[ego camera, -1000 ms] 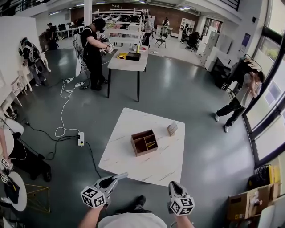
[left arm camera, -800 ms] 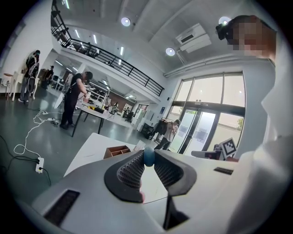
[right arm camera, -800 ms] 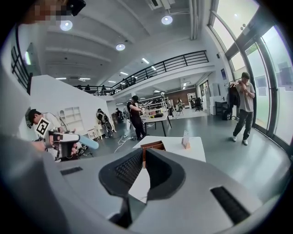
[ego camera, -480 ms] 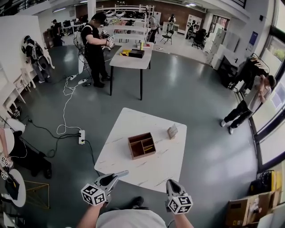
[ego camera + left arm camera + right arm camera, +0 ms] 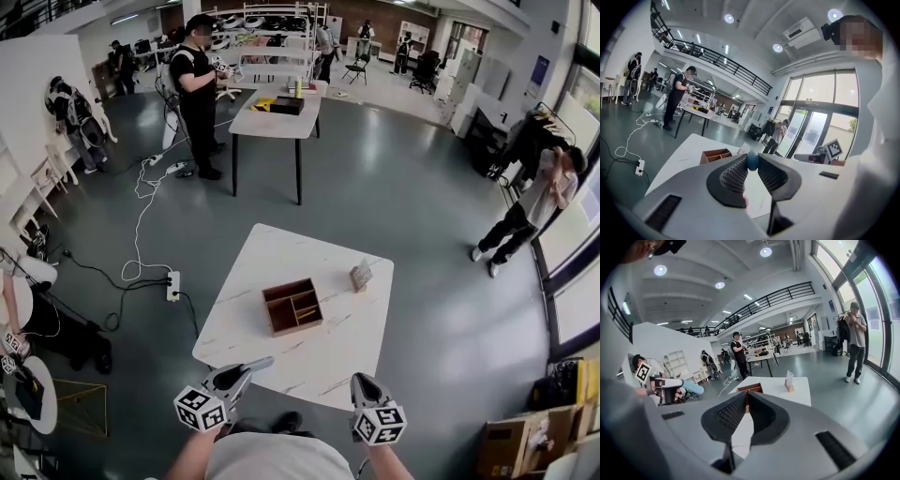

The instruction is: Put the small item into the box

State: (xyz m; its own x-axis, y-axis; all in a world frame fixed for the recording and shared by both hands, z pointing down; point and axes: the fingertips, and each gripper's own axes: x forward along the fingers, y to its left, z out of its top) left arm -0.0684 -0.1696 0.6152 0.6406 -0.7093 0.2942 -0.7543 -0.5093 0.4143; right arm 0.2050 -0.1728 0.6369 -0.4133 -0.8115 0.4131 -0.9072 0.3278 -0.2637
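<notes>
A brown wooden box [image 5: 292,306] with compartments stands in the middle of a white marble-top table [image 5: 281,253]. The same box shows ahead in the left gripper view [image 5: 716,155] and in the right gripper view [image 5: 750,388]. My left gripper [image 5: 263,363] hovers at the table's near edge, shut on a small blue item [image 5: 752,161] pinched between its tips [image 5: 752,159]. My right gripper [image 5: 361,381] is held beside it, short of the table, its jaws [image 5: 746,397] shut with nothing between them.
A small card stand [image 5: 361,276] sits on the table right of the box. A power strip with cables [image 5: 171,286] lies on the floor to the left. Beyond are another table [image 5: 277,117] with a person [image 5: 199,94], and a person [image 5: 530,202] standing at the right.
The view has crept forward, so the table and box sit slightly lower and more to the left. Both grippers hold the same pose, the blue item still pinched.
</notes>
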